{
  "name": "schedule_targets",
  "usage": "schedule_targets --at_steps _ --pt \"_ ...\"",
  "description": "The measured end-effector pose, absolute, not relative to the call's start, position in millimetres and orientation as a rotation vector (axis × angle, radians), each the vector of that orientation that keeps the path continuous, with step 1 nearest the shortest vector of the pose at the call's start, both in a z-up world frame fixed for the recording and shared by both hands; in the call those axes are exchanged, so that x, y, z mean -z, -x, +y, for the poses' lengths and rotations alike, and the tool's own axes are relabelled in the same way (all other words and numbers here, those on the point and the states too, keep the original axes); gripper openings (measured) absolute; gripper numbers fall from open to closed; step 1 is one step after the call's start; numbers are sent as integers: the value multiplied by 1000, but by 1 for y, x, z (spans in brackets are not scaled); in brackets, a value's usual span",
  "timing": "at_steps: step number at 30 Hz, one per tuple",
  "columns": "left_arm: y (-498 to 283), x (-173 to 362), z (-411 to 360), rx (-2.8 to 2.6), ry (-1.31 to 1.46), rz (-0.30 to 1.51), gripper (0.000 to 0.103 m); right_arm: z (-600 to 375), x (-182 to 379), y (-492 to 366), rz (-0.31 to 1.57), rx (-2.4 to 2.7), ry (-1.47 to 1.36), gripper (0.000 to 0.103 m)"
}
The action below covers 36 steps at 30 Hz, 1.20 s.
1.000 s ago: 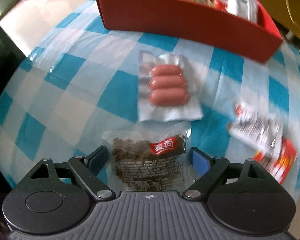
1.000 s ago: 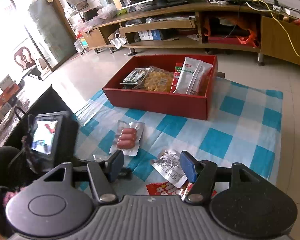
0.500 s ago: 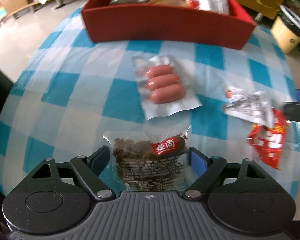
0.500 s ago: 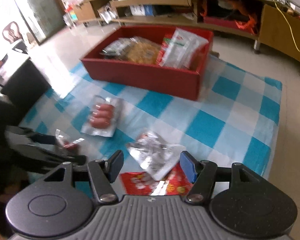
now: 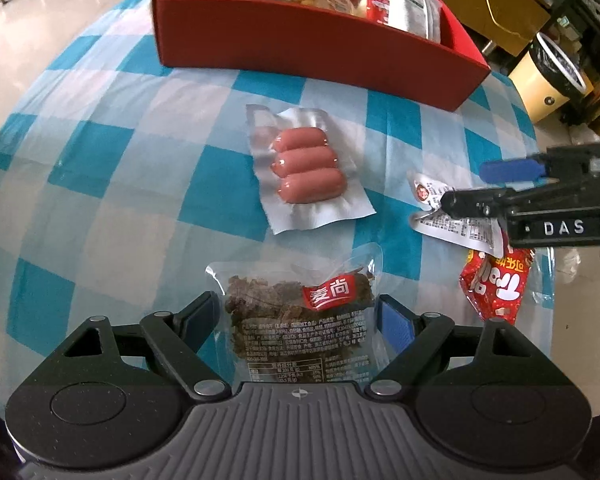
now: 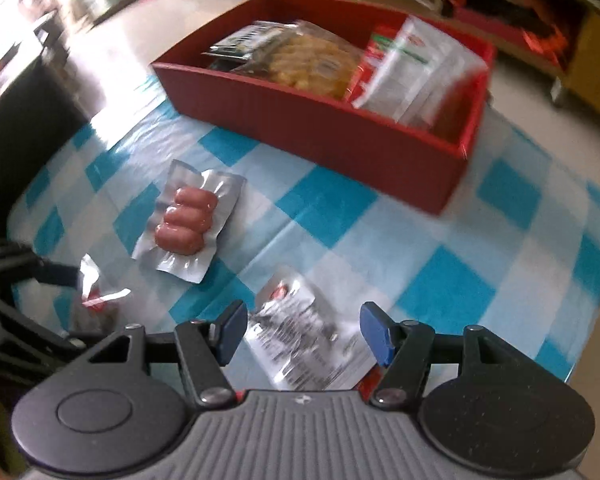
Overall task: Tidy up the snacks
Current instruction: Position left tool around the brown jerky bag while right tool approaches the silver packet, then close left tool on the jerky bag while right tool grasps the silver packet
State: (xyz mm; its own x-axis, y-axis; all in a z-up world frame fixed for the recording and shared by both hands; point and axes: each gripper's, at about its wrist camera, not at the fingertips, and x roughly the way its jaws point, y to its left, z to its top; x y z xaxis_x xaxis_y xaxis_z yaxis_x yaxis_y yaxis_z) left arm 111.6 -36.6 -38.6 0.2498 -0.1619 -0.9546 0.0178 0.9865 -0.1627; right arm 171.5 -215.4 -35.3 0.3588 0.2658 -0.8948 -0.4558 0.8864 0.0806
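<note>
My left gripper (image 5: 296,320) is shut on a clear pack of dark dried meat (image 5: 300,316) with a red label, one pad on each side edge. In the right wrist view this pack (image 6: 94,300) shows at the left with a corner raised. My right gripper (image 6: 303,330) is open and straddles a silver-white packet (image 6: 304,340) that lies on the checked cloth (image 5: 132,200). From the left wrist view, the right gripper (image 5: 463,187) reaches in from the right over that packet (image 5: 456,224). A vacuum pack of three sausages (image 5: 308,170) lies mid-cloth. A red packet (image 5: 496,284) lies partly under the silver one.
A red box (image 5: 300,44) with several snack bags in it stands at the far side of the cloth. A yellow bin (image 5: 552,76) sits on the floor beyond the right table edge. A dark chair (image 6: 20,128) stands at the left. A low cabinet runs along the back.
My right gripper has come down and forward over the silver-white packet and now shows in the left wrist view. My left gripper has turned slightly, the dried-meat pack still between its fingers.
</note>
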Motion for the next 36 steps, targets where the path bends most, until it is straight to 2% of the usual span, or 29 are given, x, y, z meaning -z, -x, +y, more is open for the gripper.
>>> schedule_targets --at_steps 2,4,9,10,12,15,23,26,28,30,32,33,36 --pt "-111 38 -31 130 150 1319 89 -214 35 -174 1112 -511 243 67" --pt "-110 40 -27 134 160 1328 89 -209 38 -176 1145 -612 297 76" --pt "-112 44 -30 175 156 1349 89 -186 58 -183 1216 -713 519 79" --pt "-112 45 -32 176 148 1353 89 -182 62 -186 1217 -718 545 86" --pt "-113 45 -34 184 133 1349 90 -175 62 -189 1199 -752 571 89" --pt "-114 47 -35 186 122 1351 93 -167 69 -189 1207 -750 600 103" --pt "-106 52 -43 169 29 1346 100 -181 72 -179 1202 -644 518 103" --pt "-102 55 -49 166 -15 1347 103 -189 69 -170 1200 -604 478 96" --pt "-97 58 -58 155 -87 1337 103 -189 66 -162 1189 -591 456 81" --pt "-93 61 -65 130 -137 1334 101 -188 60 -155 1176 -571 431 73" --pt "-90 58 -66 113 -157 1322 93 -189 57 -152 1164 -552 410 63" --pt "-90 56 -64 110 -140 1320 93 -190 55 -151 1163 -534 389 58" --pt "-91 53 -55 88 -82 1326 90 -191 53 -149 1157 -502 321 58"
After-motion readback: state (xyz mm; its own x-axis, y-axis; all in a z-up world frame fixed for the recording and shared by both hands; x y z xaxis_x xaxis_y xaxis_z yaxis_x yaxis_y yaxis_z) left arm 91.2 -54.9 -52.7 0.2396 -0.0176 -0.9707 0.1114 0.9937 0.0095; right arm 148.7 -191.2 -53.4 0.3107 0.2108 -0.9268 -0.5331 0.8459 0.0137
